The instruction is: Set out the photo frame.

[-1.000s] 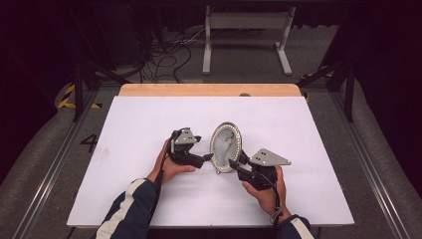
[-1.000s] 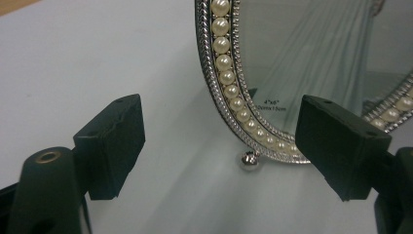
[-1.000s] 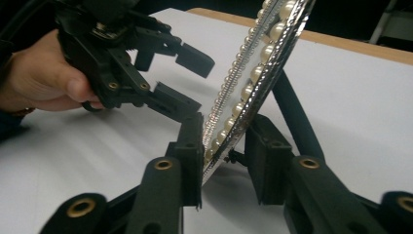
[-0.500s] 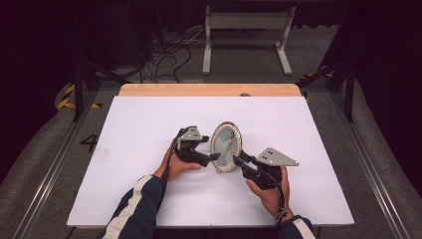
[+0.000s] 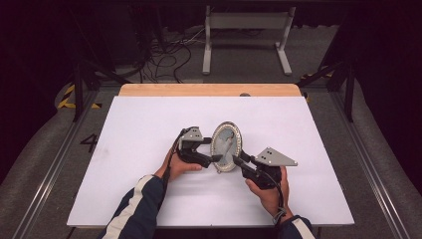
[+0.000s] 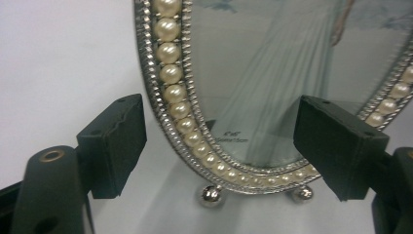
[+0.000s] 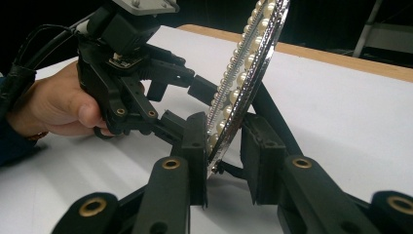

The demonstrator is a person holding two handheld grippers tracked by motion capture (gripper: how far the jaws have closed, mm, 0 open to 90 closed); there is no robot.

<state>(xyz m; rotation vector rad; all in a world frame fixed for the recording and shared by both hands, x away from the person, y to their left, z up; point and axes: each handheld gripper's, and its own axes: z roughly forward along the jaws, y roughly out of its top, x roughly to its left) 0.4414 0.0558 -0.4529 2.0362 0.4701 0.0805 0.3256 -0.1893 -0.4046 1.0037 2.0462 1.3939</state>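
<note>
An oval picture frame [image 5: 226, 144] with a pearl and silver rim stands upright on small ball feet at the middle of the white table. In the left gripper view the frame [image 6: 272, 73] holds a pale picture behind glass. My left gripper [image 5: 215, 158] is open in front of it, and its jaws [image 6: 219, 146] stand wide on either side of the lower left rim without touching. My right gripper [image 5: 235, 160] comes from the right. Its pads [image 7: 195, 141] are closed on the frame's lower edge [image 7: 243, 73], front and back.
The white table top [image 5: 149, 124] has bare room all around the frame. A wooden strip [image 5: 209, 89] runs along its far edge, with cables and a metal stand on the floor beyond. A black prop leg [image 7: 272, 117] sticks out behind the frame.
My left gripper has moved right, up to the frame's lower rim. The right gripper has shifted slightly at the rim. The frame stays in place.
</note>
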